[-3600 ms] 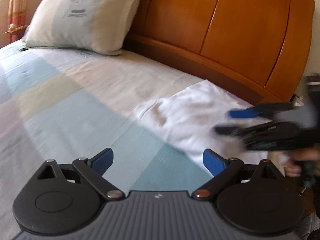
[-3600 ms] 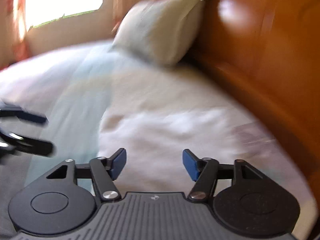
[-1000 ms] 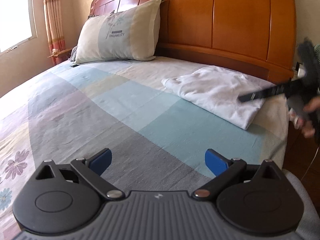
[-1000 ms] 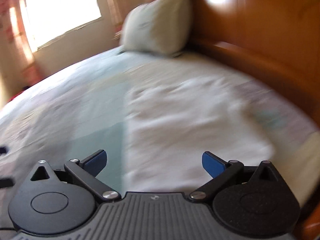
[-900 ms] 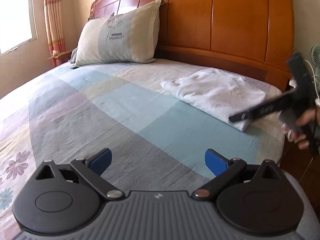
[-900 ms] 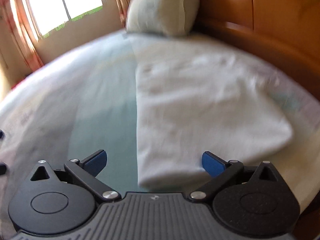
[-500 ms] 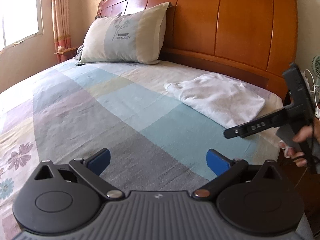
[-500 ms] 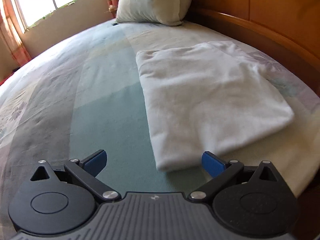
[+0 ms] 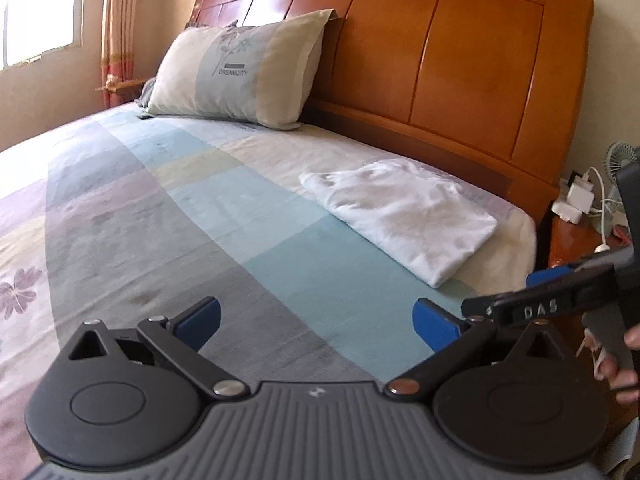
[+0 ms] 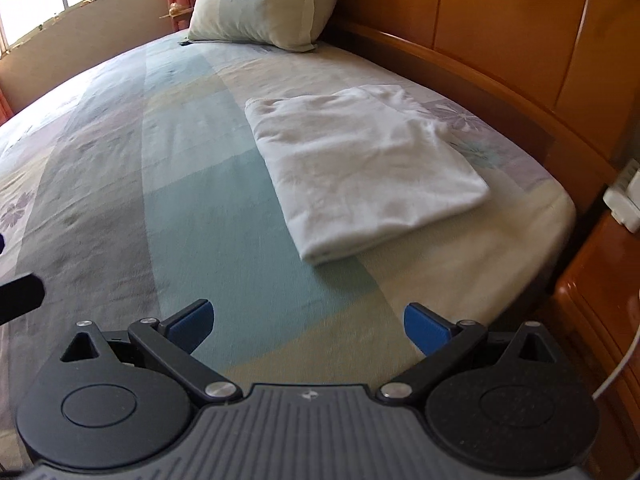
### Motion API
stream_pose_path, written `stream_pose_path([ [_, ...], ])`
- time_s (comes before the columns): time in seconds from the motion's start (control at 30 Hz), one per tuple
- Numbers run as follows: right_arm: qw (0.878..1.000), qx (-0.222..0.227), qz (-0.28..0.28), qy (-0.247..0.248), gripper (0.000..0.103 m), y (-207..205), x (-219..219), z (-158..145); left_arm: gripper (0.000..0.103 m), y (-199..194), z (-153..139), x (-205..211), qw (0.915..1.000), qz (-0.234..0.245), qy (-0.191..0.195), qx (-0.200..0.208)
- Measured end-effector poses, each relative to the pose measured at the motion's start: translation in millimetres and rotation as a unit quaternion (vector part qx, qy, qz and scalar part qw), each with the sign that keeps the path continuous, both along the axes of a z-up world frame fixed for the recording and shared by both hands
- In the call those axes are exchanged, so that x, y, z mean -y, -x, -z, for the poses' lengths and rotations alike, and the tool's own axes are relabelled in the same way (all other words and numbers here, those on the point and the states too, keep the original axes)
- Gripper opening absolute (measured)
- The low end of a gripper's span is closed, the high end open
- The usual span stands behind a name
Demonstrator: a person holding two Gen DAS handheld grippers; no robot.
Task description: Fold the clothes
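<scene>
The white garment (image 10: 360, 168) lies folded on the bed (image 10: 180, 160) near the headboard (image 9: 460, 72), both the left gripper (image 9: 316, 322) and right gripper (image 10: 308, 320) hang empty, fingers spread, so folding looks finished.

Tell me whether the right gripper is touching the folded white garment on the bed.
Apart. In the right wrist view, the open right gripper sits back from the folded white garment, with a strip of bare teal and cream bedsheet between its fingertips and the garment's near edge.
</scene>
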State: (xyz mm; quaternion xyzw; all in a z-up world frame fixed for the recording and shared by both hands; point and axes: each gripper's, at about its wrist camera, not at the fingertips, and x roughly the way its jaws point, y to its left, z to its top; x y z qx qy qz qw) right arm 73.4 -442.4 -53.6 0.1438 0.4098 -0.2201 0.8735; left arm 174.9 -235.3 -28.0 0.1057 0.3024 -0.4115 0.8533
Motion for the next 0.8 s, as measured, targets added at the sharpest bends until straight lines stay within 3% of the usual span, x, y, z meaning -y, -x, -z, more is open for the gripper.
stream_pose_path([
  [0.33, 1.000, 0.009, -0.018, 0.013, 0.103, 31.4, -35.0, -18.1, 0.102, 24.1, -11.8, -5.6, 0.9996, 0.006, 0.008, -0.025],
  [0.8, 0.999, 0.024, -0.021, 0.035, 0.103, 71.2, -59.3, -31.3, 0.102, 60.4, -16.8, -9.9, 0.9981, -0.006, -0.025, -0.056],
])
